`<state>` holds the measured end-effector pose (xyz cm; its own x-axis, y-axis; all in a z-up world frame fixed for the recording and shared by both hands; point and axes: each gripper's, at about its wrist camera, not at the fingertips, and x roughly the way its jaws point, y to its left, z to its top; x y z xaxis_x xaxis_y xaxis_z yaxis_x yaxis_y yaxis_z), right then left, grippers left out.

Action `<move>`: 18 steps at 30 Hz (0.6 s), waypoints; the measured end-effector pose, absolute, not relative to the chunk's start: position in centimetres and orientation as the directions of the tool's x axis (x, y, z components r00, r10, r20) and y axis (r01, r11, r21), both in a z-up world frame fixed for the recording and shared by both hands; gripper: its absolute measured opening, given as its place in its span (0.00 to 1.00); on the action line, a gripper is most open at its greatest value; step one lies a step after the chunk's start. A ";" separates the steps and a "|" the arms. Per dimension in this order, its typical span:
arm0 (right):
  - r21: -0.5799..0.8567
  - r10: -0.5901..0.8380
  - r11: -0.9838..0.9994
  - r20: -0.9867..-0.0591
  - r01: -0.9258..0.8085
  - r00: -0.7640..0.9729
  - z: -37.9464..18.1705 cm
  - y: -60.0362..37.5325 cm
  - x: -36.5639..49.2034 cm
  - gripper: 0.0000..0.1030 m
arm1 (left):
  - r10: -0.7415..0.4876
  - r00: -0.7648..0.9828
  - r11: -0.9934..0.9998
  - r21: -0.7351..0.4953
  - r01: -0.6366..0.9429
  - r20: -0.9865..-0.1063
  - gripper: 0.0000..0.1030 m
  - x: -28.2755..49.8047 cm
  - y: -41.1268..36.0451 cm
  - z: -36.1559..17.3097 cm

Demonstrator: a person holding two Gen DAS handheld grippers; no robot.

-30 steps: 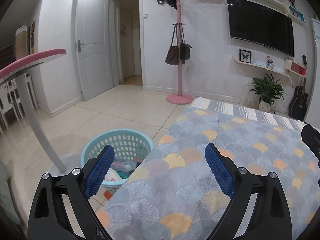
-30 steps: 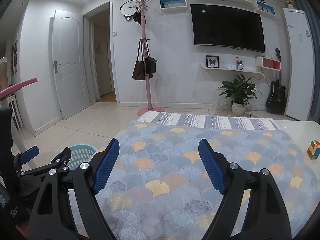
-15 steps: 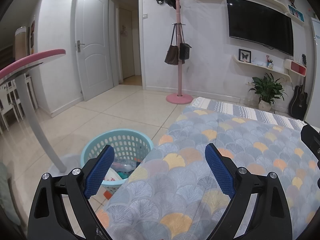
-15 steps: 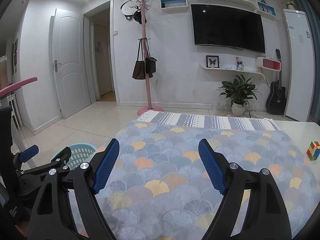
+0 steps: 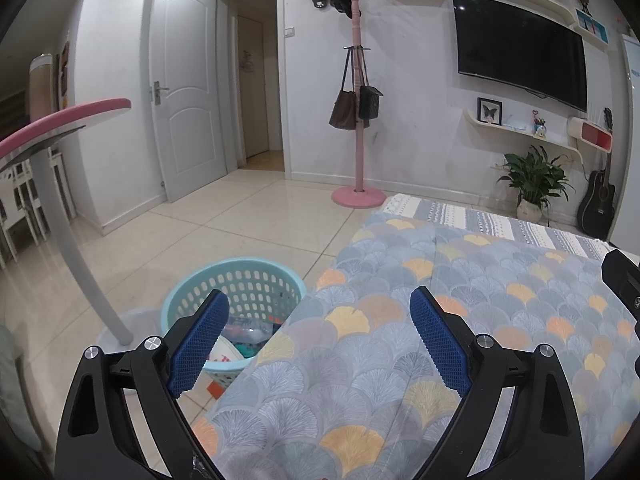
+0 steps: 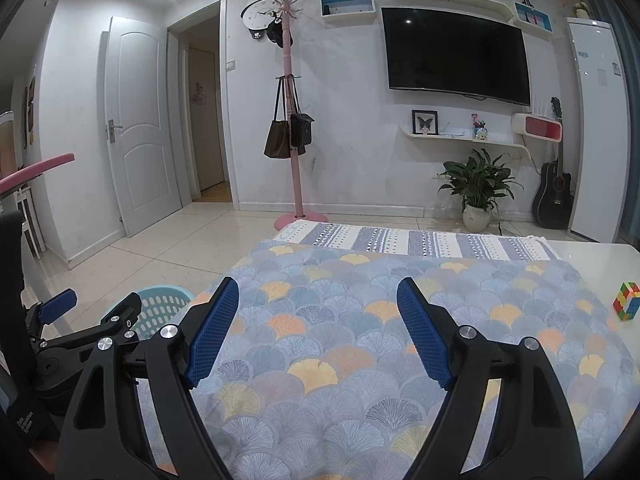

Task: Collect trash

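A light blue plastic basket point(image 5: 240, 284) stands on the floor at the table's left edge and holds wrappers and other trash point(image 5: 244, 334). Its rim also shows in the right wrist view point(image 6: 160, 300). My left gripper point(image 5: 318, 342) is open and empty, held over the left part of the tablecloth point(image 5: 460, 320) beside the basket. My right gripper point(image 6: 318, 330) is open and empty over the middle of the tablecloth point(image 6: 360, 340). The left gripper's body shows at the lower left of the right wrist view point(image 6: 80, 332).
A Rubik's cube point(image 6: 626, 301) sits on the table at the right edge. A pink-topped side table point(image 5: 64, 184) on a curved white leg stands left of the basket. A pink coat rack point(image 5: 357, 120), a potted plant point(image 6: 476, 188) and a guitar point(image 6: 554, 196) stand by the far wall.
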<state>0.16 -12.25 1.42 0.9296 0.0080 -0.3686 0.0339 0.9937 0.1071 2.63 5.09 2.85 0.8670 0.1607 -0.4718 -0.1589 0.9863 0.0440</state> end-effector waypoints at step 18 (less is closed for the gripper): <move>0.111 0.010 0.993 -0.373 0.034 0.928 1.2 -12.3 0.3 0.75 | 0.161 0.867 0.986 0.046 -0.158 -0.472 0.87 2.7 5.0 2.8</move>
